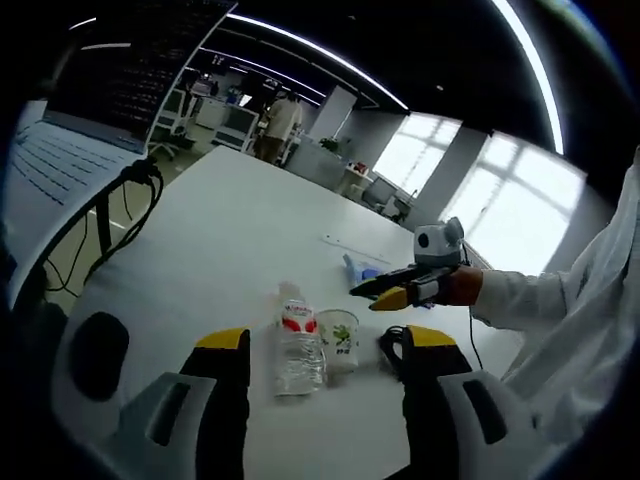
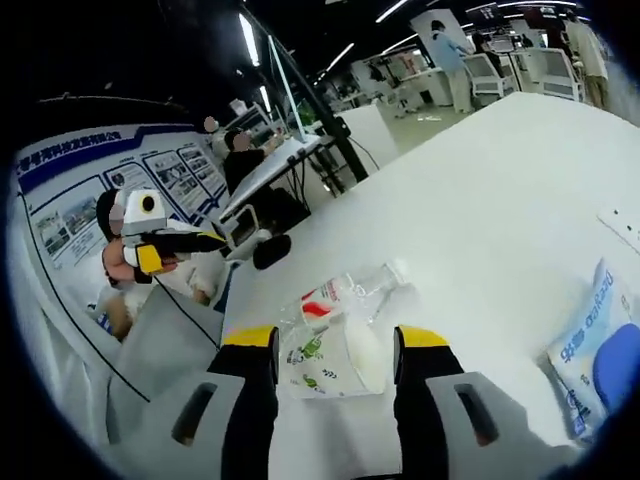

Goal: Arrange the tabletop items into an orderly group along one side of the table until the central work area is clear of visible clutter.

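barely begun: the water bottle (image 1: 298,345), paper cup (image 1: 339,338) and blue packet (image 2: 597,348) sit mid-tabletop (image 1: 230,240), both claws, left claw (image 1: 325,345) and right claw (image 2: 333,345), spread apart and empty.

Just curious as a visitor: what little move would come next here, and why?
Probably the right hand-held gripper eases forward and closes on the paper cup: its jaws are open on either side of the cup, which stands beside the water bottle mid-table.
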Action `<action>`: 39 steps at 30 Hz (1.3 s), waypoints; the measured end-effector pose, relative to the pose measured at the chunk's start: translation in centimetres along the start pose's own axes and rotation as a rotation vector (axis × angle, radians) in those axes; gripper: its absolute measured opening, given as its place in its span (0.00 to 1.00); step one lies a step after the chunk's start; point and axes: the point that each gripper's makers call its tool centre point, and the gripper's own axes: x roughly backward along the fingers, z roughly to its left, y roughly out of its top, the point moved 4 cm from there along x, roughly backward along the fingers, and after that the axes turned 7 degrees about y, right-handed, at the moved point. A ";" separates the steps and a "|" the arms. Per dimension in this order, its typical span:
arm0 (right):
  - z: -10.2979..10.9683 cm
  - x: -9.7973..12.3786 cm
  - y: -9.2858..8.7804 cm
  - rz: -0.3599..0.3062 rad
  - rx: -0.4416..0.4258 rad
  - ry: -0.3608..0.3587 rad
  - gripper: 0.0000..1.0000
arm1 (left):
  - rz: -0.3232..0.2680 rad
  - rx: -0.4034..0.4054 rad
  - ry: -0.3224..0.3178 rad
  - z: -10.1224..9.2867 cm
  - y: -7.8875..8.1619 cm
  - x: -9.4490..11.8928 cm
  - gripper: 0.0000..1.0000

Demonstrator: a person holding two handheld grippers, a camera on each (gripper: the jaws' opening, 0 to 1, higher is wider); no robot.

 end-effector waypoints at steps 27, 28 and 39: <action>-0.1 -1.8 -2.2 0.171 -0.070 0.245 0.03 | 0.019 0.043 -0.004 1.3 -0.4 -2.3 0.61; 0.0 -1.7 -2.3 0.174 -0.073 0.245 0.03 | 0.019 0.043 -0.006 1.2 -0.4 -2.3 0.61; 2.7 -0.3 -2.8 0.180 -0.060 0.288 0.00 | 0.021 0.035 -0.023 0.1 -0.5 -2.1 0.60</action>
